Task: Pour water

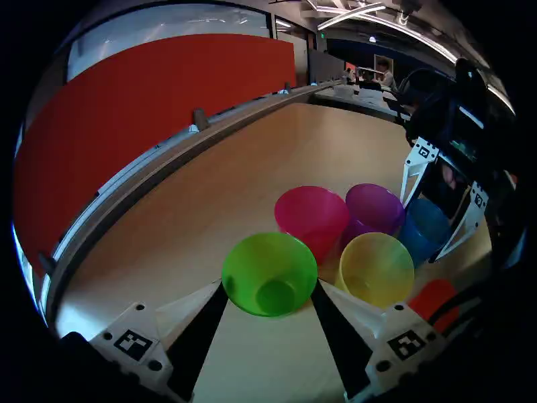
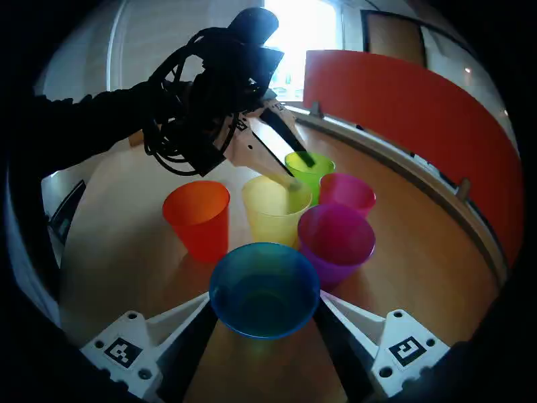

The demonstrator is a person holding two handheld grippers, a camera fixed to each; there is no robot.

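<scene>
Left gripper [image 1: 268, 282] pinches the translucent green plastic cup [image 1: 270, 274] between both fingers, right gripper [image 2: 264, 294] likewise clamps the translucent blue plastic cup [image 2: 264, 290].

Your left gripper [image 1: 268, 285] has white fingers [image 1: 184, 316] with black inner faces, and each finger carries a black-and-white square marker [image 1: 132, 342]. Your right gripper [image 2: 265, 297] is coloured the same way. The cups are translucent, each a single plain colour: a lime green cup [image 1: 270, 275], a pink cup [image 1: 312, 215], a purple cup [image 1: 374, 208], a yellow cup [image 1: 376, 269], a blue cup [image 2: 264, 290] and an orange cup [image 2: 198, 218]. The tabletop [image 1: 268, 154] is pale tan wood-tone. The partition panel [image 1: 148, 114] is solid red above a grey rail [image 1: 154, 161]. The cable bundle [image 2: 181, 127] is black.
</scene>
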